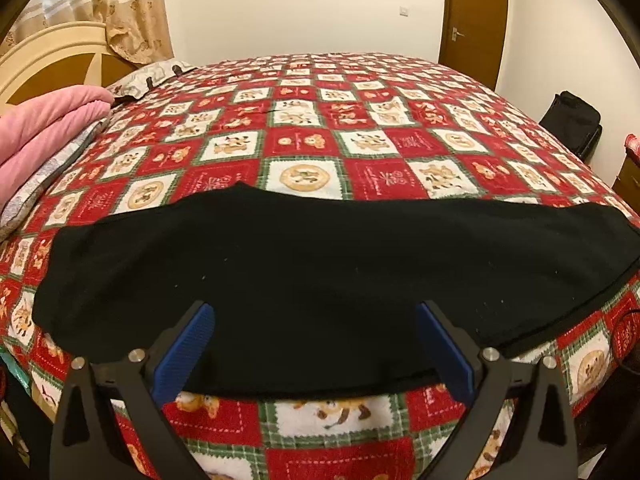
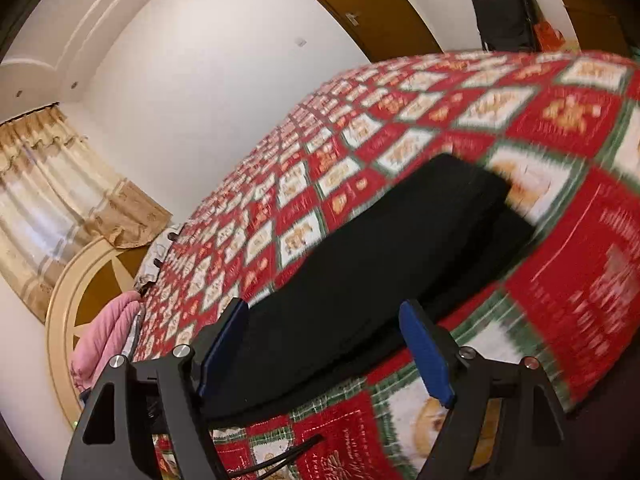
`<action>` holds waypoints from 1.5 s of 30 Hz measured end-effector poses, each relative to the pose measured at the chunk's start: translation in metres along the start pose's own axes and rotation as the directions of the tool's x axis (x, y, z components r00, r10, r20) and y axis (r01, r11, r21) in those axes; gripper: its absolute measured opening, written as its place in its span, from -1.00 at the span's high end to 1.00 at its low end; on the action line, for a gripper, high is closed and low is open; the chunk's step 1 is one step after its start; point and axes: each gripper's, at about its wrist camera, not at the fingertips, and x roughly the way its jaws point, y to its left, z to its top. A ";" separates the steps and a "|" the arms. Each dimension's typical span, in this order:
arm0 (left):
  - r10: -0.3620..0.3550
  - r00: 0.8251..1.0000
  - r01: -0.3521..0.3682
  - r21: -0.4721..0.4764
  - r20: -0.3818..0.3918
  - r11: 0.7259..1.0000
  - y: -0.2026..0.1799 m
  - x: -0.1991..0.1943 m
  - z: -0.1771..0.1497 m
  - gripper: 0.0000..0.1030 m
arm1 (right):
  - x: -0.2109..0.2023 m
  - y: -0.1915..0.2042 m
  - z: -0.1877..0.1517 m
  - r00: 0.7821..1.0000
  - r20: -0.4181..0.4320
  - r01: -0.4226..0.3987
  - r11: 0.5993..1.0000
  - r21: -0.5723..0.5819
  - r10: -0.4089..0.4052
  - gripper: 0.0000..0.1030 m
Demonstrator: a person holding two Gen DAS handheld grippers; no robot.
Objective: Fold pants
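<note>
Across the quilted bed (image 1: pixel 360 140) lie soft, limp black pants (image 1: pixel 280 260), best pinched at the 3 o'clock hem; left gripper (image 1: pixel 314 312) and right gripper (image 2: pixel 324 308) fingers spread, empty.

Bedroom: cream walls (image 1: pixel 304 8); brown wooden door (image 1: pixel 474 12) with lever handle; patterned beige curtain (image 1: pixel 132 4); arched cream headboard (image 1: pixel 48 64); bed under red-and-white patchwork quilt (image 1: pixel 360 128) (bear motifs); folded pink blanket (image 1: pixel 44 128); black bag (image 1: pixel 572 124) against wall.
</note>
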 end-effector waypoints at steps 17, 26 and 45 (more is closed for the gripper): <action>0.018 1.000 -0.018 -0.036 -0.005 0.999 0.015 -0.003 -0.010 -0.99 | 0.046 0.020 -0.030 0.988 -0.142 -0.049 0.998 0.036 0.053 0.29; 0.019 1.000 -0.019 -0.054 -0.010 0.998 0.019 -0.003 -0.011 -0.99 | 0.085 0.043 -0.068 0.957 -0.251 -0.135 0.989 0.064 0.147 0.44; 0.009 1.000 -0.009 -0.011 0.012 1.000 0.010 -0.006 0.000 -0.99 | 0.087 0.034 -0.088 0.931 -0.321 -0.158 0.985 0.074 0.173 0.92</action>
